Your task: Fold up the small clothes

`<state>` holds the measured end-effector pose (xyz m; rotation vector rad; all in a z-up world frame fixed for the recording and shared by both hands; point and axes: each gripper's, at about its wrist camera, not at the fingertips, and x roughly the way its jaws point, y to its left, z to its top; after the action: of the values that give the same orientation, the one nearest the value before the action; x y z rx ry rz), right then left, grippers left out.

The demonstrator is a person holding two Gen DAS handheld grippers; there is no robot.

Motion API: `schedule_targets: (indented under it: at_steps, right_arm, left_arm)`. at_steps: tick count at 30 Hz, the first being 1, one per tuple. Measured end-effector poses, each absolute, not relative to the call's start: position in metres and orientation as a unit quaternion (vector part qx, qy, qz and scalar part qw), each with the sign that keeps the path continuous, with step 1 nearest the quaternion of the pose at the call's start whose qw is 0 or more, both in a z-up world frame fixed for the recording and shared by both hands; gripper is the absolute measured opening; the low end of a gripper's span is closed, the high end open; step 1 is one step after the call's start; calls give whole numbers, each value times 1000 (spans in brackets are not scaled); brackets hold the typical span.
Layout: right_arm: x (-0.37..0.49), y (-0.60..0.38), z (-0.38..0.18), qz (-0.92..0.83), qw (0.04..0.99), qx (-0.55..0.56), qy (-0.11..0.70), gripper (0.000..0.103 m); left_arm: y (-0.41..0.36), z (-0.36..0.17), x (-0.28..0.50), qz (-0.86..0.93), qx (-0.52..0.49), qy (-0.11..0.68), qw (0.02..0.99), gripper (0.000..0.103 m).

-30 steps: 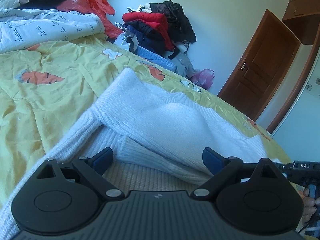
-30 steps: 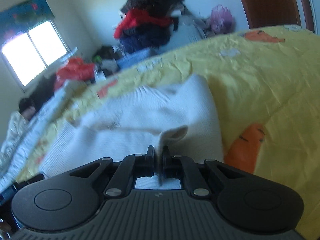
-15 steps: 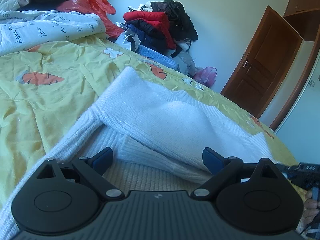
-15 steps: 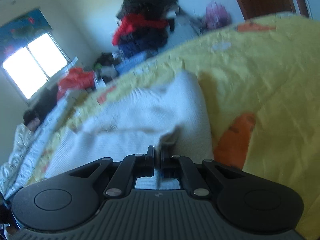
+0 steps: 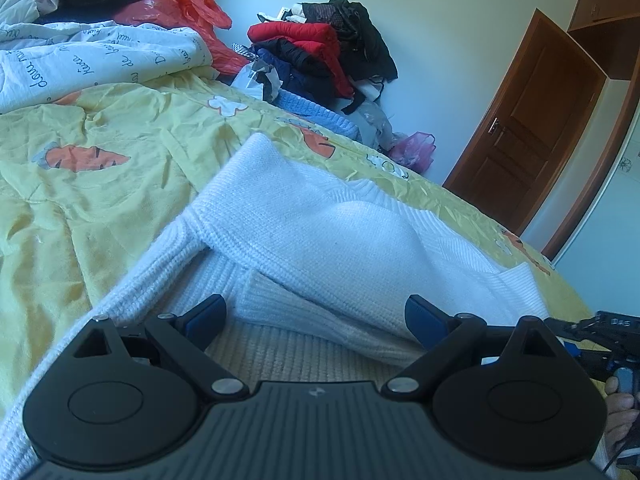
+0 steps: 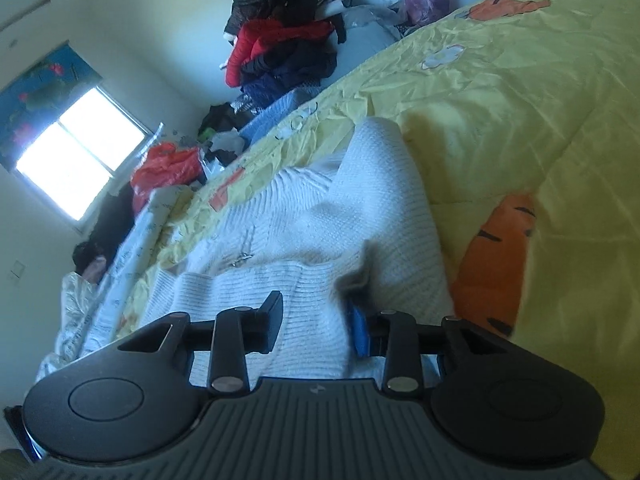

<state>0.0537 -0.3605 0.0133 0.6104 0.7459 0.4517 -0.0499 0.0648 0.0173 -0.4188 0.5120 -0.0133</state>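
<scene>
**Inspector:** Two grippers, both over the white sweater on your yellow bedspread. Your left gripper stands spread wide, pads clear of the knit, with the folded sleeve lying between and below them.

**Operator:** And my right one?

**Inspector:** Your right gripper has just been opening. Its jaws now stand parted, with the sweater's ribbed edge lying between them but not pinched. A loose corner of knit sits at one o'clock from the blue pad, just beside it.

**Operator:** Where does the sweater lie?

**Inspector:** Mid-bed in your left view, one sleeve folded across the body toward eleven o'clock. A carrot print shows at three o'clock in your right view, just beside the knit. The clothes pile sits at twelve o'clock, well apart, and the door at two o'clock.
</scene>
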Motion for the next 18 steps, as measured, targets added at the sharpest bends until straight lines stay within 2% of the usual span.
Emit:
schedule_targets:
  at_steps: [1,2,6,9,11,13,16,18]
  right_arm:
    - [55,-356,14,207,867,277,360,14]
    - [54,-353,16,204,873,258,359,11]
    - [35,-359,38,217,896,248,296,8]
    - [44,-361,15,186,895,223,339,6]
    - [42,-366,5,190,892,243,329,6]
    - [41,-369,3,188,887,265,327,15]
    - [39,-371,7,185,887,274,323,19]
    - [29,-372,19,168,903,273,287,24]
  left_arm:
    - [65,17,-50,-6,-206,251,946,97]
    - [65,17,-50,-7,-206,251,946,97]
    - [65,17,-50,-7,-208,250,945,97]
    - [67,17,-50,-8,-213,249,945,97]
    - [67,17,-50,-8,-213,249,945,97]
    - [67,17,-50,-7,-212,250,945,97]
    - [66,20,-52,-1,-204,249,947,97]
    - [60,30,-57,3,-173,236,956,97]
